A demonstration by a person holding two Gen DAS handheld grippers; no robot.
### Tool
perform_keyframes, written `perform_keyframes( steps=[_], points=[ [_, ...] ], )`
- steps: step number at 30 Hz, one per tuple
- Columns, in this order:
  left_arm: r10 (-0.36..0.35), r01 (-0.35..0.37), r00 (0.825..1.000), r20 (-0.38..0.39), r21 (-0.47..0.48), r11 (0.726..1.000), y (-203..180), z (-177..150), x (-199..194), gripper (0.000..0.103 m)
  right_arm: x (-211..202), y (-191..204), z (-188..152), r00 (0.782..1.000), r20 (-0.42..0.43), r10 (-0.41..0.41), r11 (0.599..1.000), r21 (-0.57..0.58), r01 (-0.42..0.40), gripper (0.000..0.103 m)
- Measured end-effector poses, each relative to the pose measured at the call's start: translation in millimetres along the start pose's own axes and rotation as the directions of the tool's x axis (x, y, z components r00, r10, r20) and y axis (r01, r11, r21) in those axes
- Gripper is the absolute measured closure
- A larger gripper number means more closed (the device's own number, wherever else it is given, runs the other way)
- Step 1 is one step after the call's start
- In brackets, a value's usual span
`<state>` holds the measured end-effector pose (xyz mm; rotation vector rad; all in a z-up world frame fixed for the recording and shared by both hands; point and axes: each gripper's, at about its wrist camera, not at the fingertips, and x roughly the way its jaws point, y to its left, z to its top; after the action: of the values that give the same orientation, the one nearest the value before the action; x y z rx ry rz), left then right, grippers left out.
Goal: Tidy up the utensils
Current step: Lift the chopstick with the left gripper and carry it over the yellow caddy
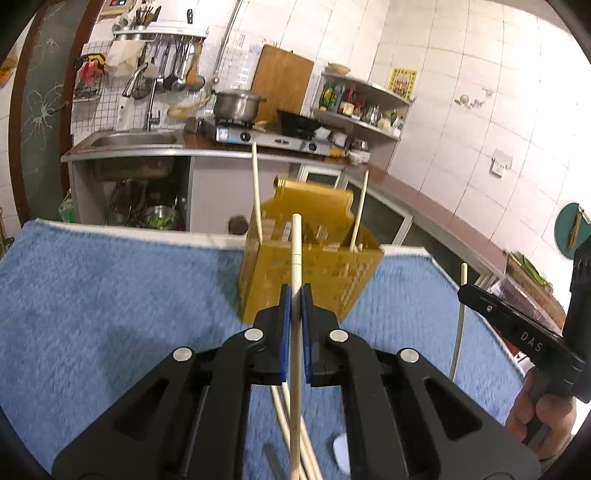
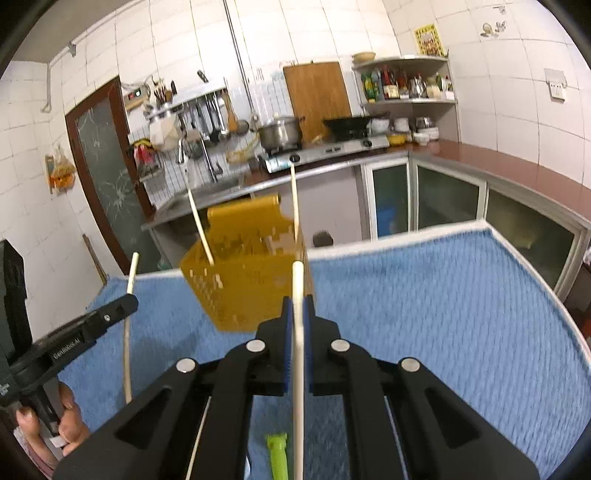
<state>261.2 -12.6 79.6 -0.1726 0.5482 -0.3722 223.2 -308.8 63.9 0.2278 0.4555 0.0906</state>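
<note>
White tiled walls (image 2: 480, 33), a brown door (image 2: 107, 173), a steel sink (image 1: 135, 139) and a corner shelf (image 2: 406, 79).

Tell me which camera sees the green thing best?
The right wrist view. Only there does the green utensil handle show, lying on the blue towel under the right gripper, beside the chopstick it holds. The left wrist view shows no green handle; that gripper's body covers much of the near towel.
</note>
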Motion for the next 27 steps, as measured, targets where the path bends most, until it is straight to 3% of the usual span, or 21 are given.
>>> perform_keyframes(
  steps=[8, 14, 23, 27],
  points=[
    [-0.002, -0.008, 0.992, 0.127, 0.073, 0.997, -24, 69, 8, 0.099, 6, 13, 75, 0.985, 0.172, 0.028, 0.999, -0.034, -0.023, 0.097],
    [-0.023, -0.001, 0.974, 0.225, 0.105, 0.994, -34, 109, 19, 0.099, 17, 20, 118, 0.946, 0.320, 0.055, 0.998, -0.048, -0.042, 0.097],
    [-0.013, -0.054, 0.906, 0.424, 0.146, 0.988, -40, 148, 54, 0.099, 42, 40, 143, 0.875, 0.482, 0.045, 0.997, -0.078, -0.008, 0.097],
    [-0.012, -0.054, 0.896, 0.445, 0.136, 0.989, -34, 146, 75, 0.099, 57, 40, 138, 0.859, 0.511, 0.047, 0.997, -0.071, -0.012, 0.097]
  ],
)
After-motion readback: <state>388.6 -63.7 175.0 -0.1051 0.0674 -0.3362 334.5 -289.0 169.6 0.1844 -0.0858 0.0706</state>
